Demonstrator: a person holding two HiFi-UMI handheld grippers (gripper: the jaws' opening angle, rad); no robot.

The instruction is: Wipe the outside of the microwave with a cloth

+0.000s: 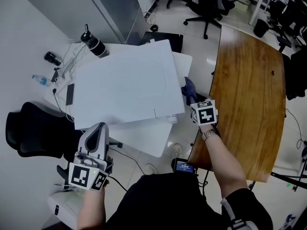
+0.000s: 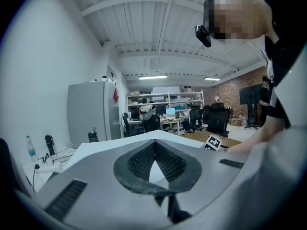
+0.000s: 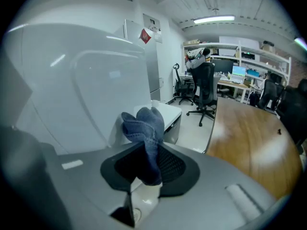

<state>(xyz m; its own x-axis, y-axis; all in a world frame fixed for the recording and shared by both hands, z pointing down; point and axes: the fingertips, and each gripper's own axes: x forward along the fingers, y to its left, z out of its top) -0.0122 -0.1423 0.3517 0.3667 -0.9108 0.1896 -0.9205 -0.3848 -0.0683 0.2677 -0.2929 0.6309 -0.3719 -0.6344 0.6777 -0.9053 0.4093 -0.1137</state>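
Right tongs (image 3: 149,167) are clenched on the blue cloth (image 3: 143,126), just beside the microwave (image 1: 124,85) right wall, which lies to their left. Left tongs (image 2: 154,152) are closed, empty, and farther off.

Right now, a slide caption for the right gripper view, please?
Right gripper clamps a crumpled blue cloth beside the glossy white microwave, brown wooden table at right.

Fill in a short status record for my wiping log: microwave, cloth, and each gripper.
microwave: white, seen from above
cloth: blue, bunched, by the microwave's right side
right gripper: shut on the cloth
left gripper: shut, empty, held back from the microwave
cloth touching microwave: cannot tell
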